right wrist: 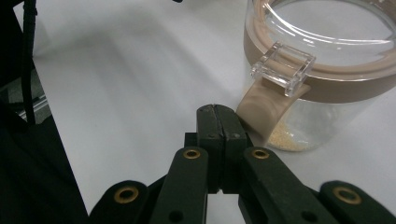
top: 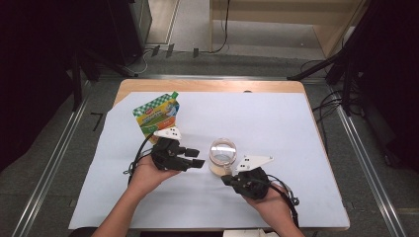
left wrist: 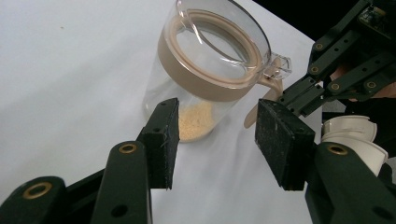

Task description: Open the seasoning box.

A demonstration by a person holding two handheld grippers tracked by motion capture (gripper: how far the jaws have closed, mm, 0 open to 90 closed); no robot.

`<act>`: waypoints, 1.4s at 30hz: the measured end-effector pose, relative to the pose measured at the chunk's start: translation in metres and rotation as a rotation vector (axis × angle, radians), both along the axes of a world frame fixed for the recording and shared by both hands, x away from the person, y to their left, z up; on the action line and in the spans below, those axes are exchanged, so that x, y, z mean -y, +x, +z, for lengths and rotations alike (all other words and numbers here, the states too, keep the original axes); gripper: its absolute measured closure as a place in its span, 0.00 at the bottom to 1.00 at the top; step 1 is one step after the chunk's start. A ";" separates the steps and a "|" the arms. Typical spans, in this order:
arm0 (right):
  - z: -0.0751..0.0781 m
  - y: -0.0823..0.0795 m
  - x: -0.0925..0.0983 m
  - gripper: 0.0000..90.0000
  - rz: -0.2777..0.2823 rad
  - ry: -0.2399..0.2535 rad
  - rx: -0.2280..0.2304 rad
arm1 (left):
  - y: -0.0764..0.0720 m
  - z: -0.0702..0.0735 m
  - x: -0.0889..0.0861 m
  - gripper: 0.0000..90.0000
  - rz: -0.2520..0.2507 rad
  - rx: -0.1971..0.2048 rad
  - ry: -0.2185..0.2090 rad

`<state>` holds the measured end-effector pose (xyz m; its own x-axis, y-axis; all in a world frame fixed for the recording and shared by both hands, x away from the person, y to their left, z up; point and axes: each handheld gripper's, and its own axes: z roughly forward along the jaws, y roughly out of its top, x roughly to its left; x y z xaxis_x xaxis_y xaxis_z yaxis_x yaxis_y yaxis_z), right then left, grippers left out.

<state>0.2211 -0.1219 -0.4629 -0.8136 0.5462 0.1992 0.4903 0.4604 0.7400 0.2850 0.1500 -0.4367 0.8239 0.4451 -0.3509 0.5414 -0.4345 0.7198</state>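
Note:
A clear jar [top: 222,157] with a tan lid ring stands upright near the middle of the white sheet, with a little pale grain [left wrist: 196,122] at its bottom. My left gripper [top: 199,158] sits just left of it, open. In the left gripper view the jar [left wrist: 210,70] stands just beyond the pads [left wrist: 163,140], and nothing is between them. My right gripper [top: 225,178] is at the jar's near side, shut with nothing held. In the right gripper view its tips [right wrist: 217,109] lie against the tan latch strap [right wrist: 261,112] under the clear clasp tab [right wrist: 282,69].
A green and yellow spouted pouch [top: 157,114] lies at the back left of the white sheet [top: 276,128], close behind my left hand. The wooden table edge [top: 197,85] runs along the far side. Cables trail from both grippers toward the front.

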 end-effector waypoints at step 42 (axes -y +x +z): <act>-0.006 0.054 0.077 1.00 -0.183 -0.051 -0.051 | -0.004 -0.001 0.013 0.49 -0.055 -0.022 0.004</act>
